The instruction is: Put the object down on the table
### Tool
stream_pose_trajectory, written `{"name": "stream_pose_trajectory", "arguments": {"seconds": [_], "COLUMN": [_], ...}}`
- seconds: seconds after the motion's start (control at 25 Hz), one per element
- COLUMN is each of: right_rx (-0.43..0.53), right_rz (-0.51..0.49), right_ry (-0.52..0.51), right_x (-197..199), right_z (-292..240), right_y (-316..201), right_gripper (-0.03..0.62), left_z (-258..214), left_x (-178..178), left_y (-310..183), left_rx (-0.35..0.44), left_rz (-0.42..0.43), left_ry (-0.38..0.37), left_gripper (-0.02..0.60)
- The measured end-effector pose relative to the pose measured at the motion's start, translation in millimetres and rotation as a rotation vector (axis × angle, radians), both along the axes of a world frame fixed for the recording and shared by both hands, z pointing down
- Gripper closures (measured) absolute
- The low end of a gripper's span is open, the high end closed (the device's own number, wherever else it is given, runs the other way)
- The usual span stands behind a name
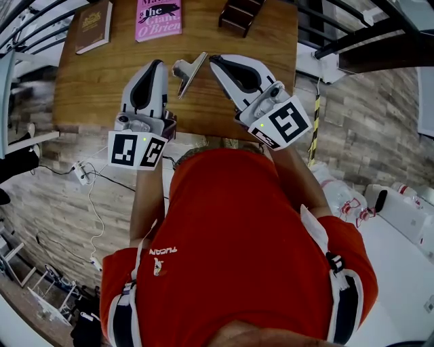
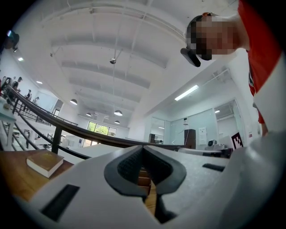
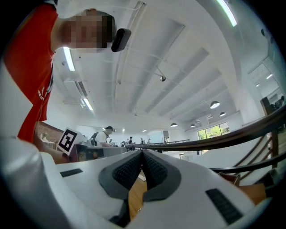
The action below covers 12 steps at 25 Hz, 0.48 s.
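Note:
A silvery metal clip point(image 1: 188, 71) lies on the wooden table point(image 1: 88, 88), between the two grippers and touched by neither. My left gripper point(image 1: 157, 64) points at the table just left of the clip; its jaws are shut with nothing between them, and the left gripper view shows the pads point(image 2: 143, 148) meeting. My right gripper point(image 1: 213, 59) lies just right of the clip, also shut and empty, its tips together in the right gripper view point(image 3: 142, 154). The clip shows in neither gripper view.
A brown book point(image 1: 93, 26) and a pink book point(image 1: 158, 18) lie at the table's far left. A dark wooden stepped piece point(image 1: 241, 13) stands at the far edge. Dark railings point(image 1: 352, 34) run beside the table. The brown book point(image 2: 44, 162) also shows in the left gripper view.

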State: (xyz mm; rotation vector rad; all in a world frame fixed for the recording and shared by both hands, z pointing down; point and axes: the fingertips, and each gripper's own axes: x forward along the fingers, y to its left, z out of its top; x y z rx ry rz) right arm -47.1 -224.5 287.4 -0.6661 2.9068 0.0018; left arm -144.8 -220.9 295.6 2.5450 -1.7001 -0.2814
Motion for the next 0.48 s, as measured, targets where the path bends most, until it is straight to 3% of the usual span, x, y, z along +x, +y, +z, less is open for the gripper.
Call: {"name": "stream_pose_trajectory", "arguments": {"seconds": [0.48], "right_rx": [-0.003], "right_rz": [-0.010], "right_ry": [0.008], "right_x": [-2.2], "right_z": [3.4], "right_y": [-0.2], "right_gripper": [0.569], "left_z": [3.0], "left_x": [-2.5], "left_y": [0.1], "left_rx": [-0.014], "left_rz": [-0.004], "left_ry": [0.000], "left_gripper": [0.572]}}
